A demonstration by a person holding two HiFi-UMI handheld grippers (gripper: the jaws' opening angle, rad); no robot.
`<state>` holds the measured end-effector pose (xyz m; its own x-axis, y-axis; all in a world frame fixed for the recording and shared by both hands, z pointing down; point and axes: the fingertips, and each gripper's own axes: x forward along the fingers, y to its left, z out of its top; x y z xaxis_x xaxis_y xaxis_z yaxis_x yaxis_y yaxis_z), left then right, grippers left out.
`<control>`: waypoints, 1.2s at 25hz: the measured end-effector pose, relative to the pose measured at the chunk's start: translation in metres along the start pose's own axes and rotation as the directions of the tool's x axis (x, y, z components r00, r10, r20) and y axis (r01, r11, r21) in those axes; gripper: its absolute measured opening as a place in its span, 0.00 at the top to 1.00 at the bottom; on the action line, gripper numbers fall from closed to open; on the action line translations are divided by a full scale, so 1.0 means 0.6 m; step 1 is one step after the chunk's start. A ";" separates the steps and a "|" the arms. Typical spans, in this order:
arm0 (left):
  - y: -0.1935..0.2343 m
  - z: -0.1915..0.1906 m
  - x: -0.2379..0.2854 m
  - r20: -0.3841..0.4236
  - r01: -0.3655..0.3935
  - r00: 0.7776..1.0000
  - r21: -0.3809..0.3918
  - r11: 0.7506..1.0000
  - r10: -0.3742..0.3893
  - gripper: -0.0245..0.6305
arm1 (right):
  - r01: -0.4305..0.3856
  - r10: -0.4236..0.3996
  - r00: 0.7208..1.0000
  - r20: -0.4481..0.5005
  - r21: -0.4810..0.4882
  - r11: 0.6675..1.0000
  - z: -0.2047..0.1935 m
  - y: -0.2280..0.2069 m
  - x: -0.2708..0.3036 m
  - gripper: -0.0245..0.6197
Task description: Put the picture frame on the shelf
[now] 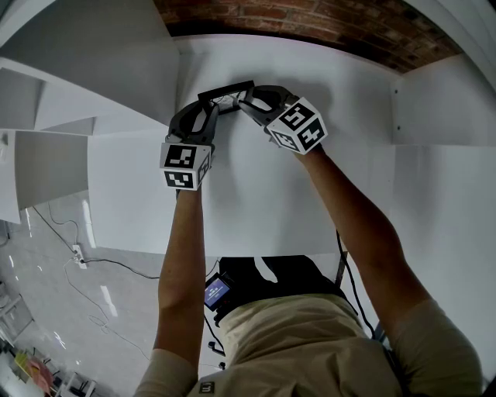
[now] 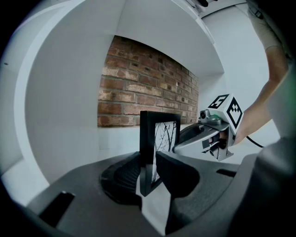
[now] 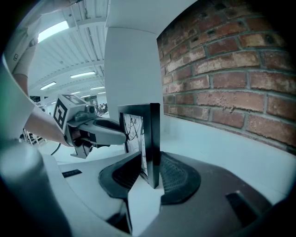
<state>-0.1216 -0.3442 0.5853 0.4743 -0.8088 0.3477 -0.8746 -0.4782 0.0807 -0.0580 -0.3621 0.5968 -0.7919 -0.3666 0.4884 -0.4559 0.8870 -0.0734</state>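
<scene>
Evidently steadying: picture frame upright over the white shelf, near the brick wall. Left gripper and right gripper each pinch an opposite side edge, probably keeping it square for set-down.

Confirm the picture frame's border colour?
Black; the picture frame shows best in the right gripper view.

A red brick wall backs white shelving over a glossy pale floor (seemingly 2 cables crossing it).
</scene>
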 end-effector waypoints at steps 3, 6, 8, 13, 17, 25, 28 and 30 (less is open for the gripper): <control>-0.002 -0.001 0.000 -0.004 -0.002 1.000 0.004 1.000 0.002 0.83 | 0.004 -0.004 1.000 -0.003 -0.002 1.000 -0.002 0.000 -0.002 0.81; -0.003 -0.001 -0.001 -0.008 -0.007 1.000 0.008 1.000 0.007 0.83 | 0.006 -0.006 1.000 -0.009 -0.005 1.000 -0.003 0.000 -0.004 0.81; -0.005 0.000 -0.002 -0.009 -0.007 1.000 0.009 1.000 0.007 0.83 | 0.007 -0.007 1.000 -0.012 -0.006 1.000 -0.004 0.001 -0.006 0.81; -0.011 -0.002 -0.005 -0.009 -0.002 1.000 0.016 1.000 0.002 0.83 | 0.016 -0.017 1.000 -0.018 -0.026 1.000 -0.007 0.004 -0.010 0.81; -0.015 -0.003 -0.007 -0.011 0.000 1.000 0.018 1.000 0.000 0.83 | 0.023 -0.023 0.999 -0.022 -0.039 0.999 -0.009 0.007 -0.014 0.81; -0.019 -0.003 -0.015 -0.006 -0.004 1.000 0.028 1.000 0.005 0.83 | 0.026 -0.027 0.999 -0.019 -0.058 0.998 -0.008 0.013 -0.019 0.81; -0.020 -0.005 -0.017 -0.007 -0.004 1.000 0.025 1.000 0.004 0.83 | 0.027 -0.028 0.999 -0.019 -0.064 0.998 -0.006 0.015 -0.020 0.81; -0.020 -0.007 -0.019 -0.007 -0.004 1.000 0.024 1.000 0.004 0.83 | 0.027 -0.028 0.999 -0.019 -0.069 0.997 -0.005 0.016 -0.020 0.81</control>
<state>-0.1167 -0.3277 0.5841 0.4698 -0.8086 0.3541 -0.8739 -0.4828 0.0568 -0.0516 -0.3482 0.5930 -0.7710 -0.3861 0.5064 -0.4480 0.8940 -0.0004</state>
